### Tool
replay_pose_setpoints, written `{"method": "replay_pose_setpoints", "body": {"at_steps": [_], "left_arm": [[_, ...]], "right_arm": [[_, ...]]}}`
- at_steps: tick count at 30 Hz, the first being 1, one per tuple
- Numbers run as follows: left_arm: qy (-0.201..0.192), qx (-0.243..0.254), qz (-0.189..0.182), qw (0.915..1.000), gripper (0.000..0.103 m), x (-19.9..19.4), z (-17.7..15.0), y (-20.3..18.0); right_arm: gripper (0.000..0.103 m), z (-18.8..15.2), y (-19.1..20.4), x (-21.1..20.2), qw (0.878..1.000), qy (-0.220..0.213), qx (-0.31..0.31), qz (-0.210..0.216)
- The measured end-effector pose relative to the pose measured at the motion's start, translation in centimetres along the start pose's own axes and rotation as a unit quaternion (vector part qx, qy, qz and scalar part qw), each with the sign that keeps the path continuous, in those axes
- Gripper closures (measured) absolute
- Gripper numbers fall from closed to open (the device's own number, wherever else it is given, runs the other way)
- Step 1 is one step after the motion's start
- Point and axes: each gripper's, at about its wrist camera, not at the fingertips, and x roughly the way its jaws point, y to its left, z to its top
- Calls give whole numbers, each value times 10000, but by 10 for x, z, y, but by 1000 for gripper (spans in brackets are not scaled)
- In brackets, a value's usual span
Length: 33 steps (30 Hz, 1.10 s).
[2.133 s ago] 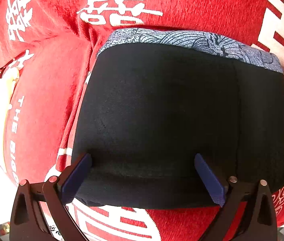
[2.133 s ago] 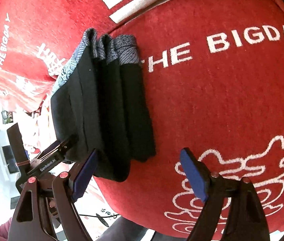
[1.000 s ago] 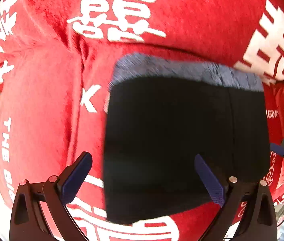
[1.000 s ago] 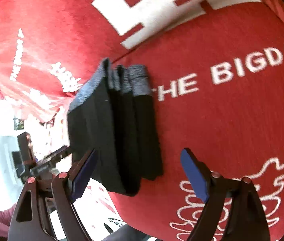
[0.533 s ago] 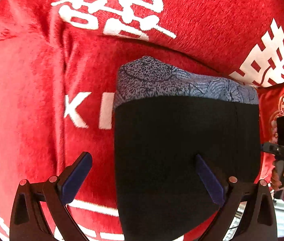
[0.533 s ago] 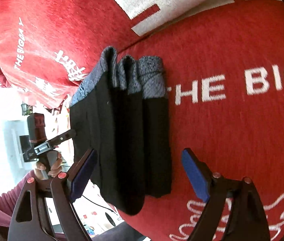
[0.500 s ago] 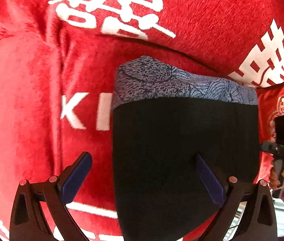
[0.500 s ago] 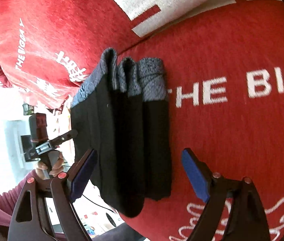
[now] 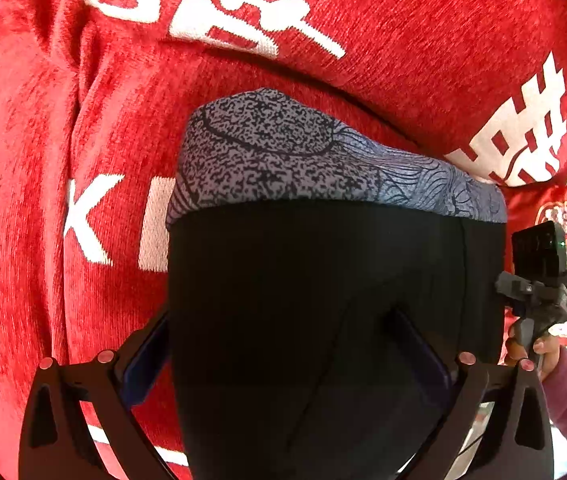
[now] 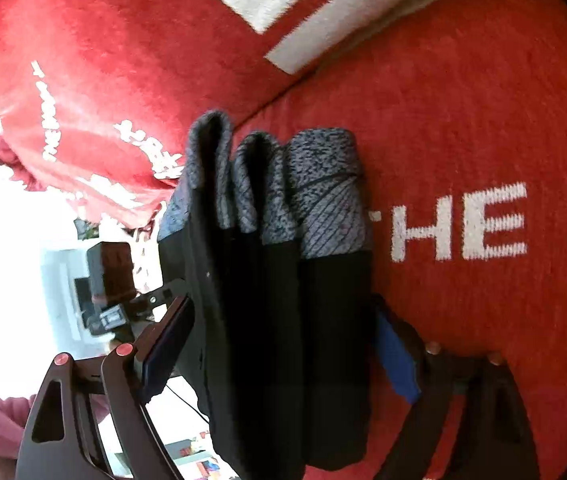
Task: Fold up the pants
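1. Already folded into a compact stack of layers: black pants (image 10: 283,320) with grey patterned waistband, lying on the red cushion (image 10: 463,140).
2. Straddling the stack, jaws apart and closing, pads not clearly pressing: left hand-held gripper (image 9: 283,356), right hand-held gripper (image 10: 279,344).
3. Probably left: gripping and placing, or one last fold.

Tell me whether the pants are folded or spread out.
Folded. The pants lie as a compact bundle of stacked layers, several waistband folds side by side, on the red cover.

Both grippers dropped closer, jaws closing around the seemingly ungripped pants (image 9: 315,320).
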Motion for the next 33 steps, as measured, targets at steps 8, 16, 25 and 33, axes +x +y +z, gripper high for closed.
{"method": "replay_pose_setpoints", "body": {"at_steps": [8,16,25,33], "left_arm": [[-288,268,152,9991,38,-32,-14,-29],[-267,198,180,9993,38,-81,-48,-44],[31,340,579,9977,38,-77,-85,-26],[-45,309,748,9967,0,-45,-90,16]], "right_arm": [[59,-13,8,-17,9995,-49,227,202],[59,-50,35,-33,9979,69,304,560],[59,-109,19,-17,9955,188,695,623],[39,-118,-4,10,9977,-142,654,-59]]}}
